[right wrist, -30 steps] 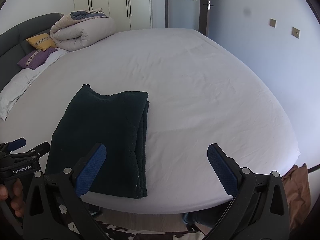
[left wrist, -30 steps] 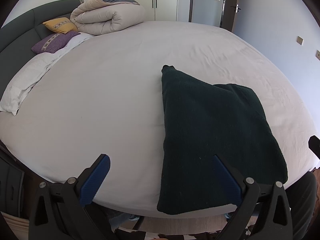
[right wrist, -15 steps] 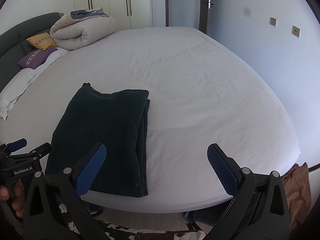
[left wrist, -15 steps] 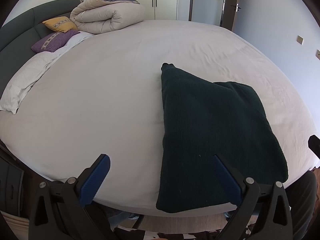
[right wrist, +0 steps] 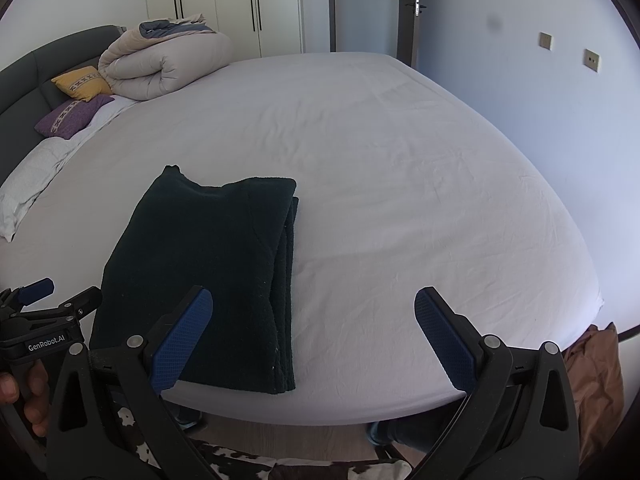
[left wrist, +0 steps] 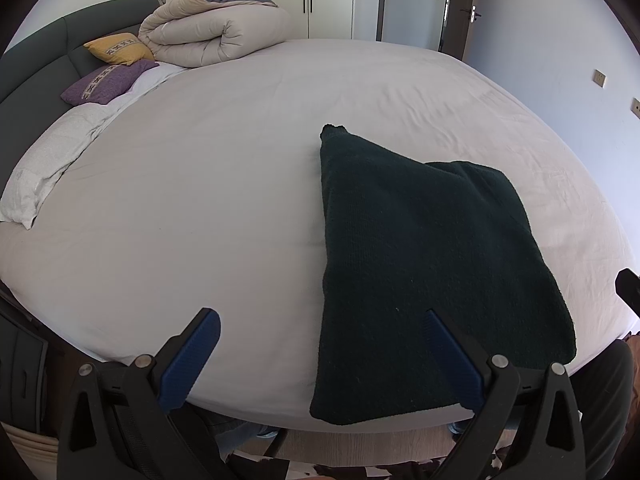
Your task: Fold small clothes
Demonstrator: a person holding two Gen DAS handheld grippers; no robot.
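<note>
Dark green garment lies folded near the bed's front edge, long axis running 12 to 6. Left gripper has it at 1 o'clock, right gripper at 10 o'clock, so it sits between them, slightly nearer the left, I judge. Both hover wide apart, empty.

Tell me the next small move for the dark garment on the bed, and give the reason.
Probably bring the left gripper down to the garment's near edge to fold it in half. Both grippers are open and empty, the right gripper hangs beside it, and the garment lies long and narrow on the bed.
</note>
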